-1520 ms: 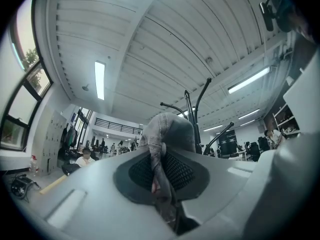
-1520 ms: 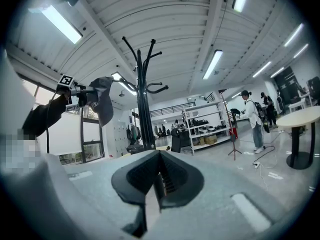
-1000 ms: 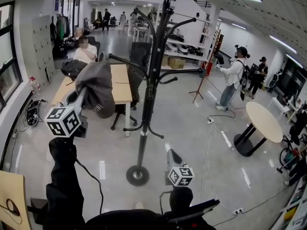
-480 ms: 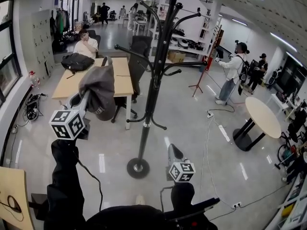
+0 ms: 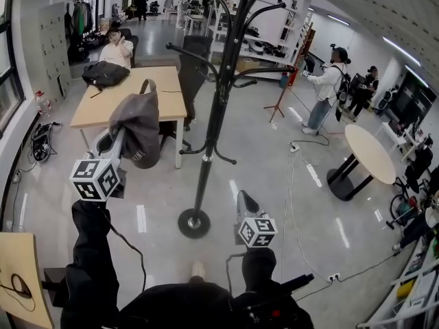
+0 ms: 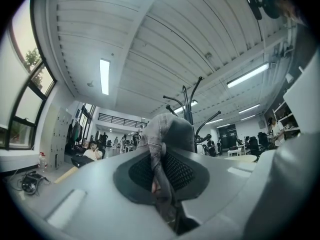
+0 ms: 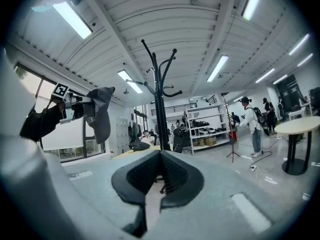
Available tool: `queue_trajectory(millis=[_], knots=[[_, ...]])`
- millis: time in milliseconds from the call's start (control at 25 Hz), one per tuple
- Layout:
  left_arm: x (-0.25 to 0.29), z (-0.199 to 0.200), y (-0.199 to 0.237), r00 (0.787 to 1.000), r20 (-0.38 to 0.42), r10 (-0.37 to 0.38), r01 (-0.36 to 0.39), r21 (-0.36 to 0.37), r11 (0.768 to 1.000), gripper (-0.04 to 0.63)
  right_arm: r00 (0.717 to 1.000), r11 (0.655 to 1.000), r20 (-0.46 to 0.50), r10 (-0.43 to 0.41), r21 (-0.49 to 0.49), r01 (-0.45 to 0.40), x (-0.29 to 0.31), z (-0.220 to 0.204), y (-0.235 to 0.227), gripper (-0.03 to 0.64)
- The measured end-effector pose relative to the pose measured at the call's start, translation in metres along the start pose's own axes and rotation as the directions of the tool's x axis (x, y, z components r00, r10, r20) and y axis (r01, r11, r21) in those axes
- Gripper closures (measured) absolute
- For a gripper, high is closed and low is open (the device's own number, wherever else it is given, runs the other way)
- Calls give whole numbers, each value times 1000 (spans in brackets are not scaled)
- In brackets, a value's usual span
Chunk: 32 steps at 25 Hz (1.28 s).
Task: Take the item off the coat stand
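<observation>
A black coat stand (image 5: 212, 115) rises mid-floor from a round base (image 5: 194, 223), and its hooks are bare. To its left hangs a grey garment (image 5: 137, 125), clear of the stand. My left gripper (image 5: 118, 139) is shut on it. In the left gripper view a fold of the grey garment (image 6: 165, 134) is pinched in the left gripper (image 6: 159, 169), with the stand (image 6: 187, 104) behind. My right gripper (image 5: 243, 201) hangs low, right of the base. In the right gripper view the right gripper (image 7: 159, 174) is shut on nothing and faces the stand (image 7: 159, 104).
Behind the garment stands a wooden table (image 5: 130, 98) with a black backpack (image 5: 104, 72) on it and a seated person (image 5: 113, 46) beyond. A black chair (image 5: 192, 60) stands by the stand. A round table (image 5: 370, 160), a standing person (image 5: 326, 88) and floor cables (image 5: 295, 177) are to the right.
The head view has shifted a little, so the stand and room sit slightly differently in frame. The left gripper still holds the garment left of the stand; the right gripper has barely moved.
</observation>
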<state>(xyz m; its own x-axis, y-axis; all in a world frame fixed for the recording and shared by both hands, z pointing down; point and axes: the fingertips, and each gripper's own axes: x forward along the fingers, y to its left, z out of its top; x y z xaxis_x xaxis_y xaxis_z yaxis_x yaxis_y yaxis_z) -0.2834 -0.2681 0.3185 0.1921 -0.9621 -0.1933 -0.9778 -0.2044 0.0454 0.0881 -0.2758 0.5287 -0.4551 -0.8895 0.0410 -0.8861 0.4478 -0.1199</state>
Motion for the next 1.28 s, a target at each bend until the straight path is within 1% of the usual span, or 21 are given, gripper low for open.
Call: queue_trajectory(millis=[200, 400, 640, 760, 920, 1280], knots=[[-21, -13, -3, 1000, -2, -4, 4, -26, 1000, 563, 1000, 1000, -14, 4, -9, -4, -13, -1, 12, 615], [-41, -24, -10, 1000, -7, -9, 9, -34, 999, 563, 1000, 1000, -14, 1, -15, -1, -25, -1, 23, 615], [-62, -46, -17, 999, -33, -12, 10, -48, 999, 563, 1000, 1000, -23, 5, -16, -5, -38, 0, 34, 615], [-71, -54, -20, 999, -31, -10, 9, -55, 998, 563, 1000, 1000, -20, 6, -21, -6, -44, 2, 37, 615], [-81, -68, -33, 1000, -24, -20, 19, -58, 998, 563, 1000, 1000, -15, -1, -26, 0, -54, 3, 35, 615], [-93, -95, -66, 998, -52, -33, 29, -66, 997, 563, 1000, 999, 4, 0, -47, 0, -72, 14, 23, 615]])
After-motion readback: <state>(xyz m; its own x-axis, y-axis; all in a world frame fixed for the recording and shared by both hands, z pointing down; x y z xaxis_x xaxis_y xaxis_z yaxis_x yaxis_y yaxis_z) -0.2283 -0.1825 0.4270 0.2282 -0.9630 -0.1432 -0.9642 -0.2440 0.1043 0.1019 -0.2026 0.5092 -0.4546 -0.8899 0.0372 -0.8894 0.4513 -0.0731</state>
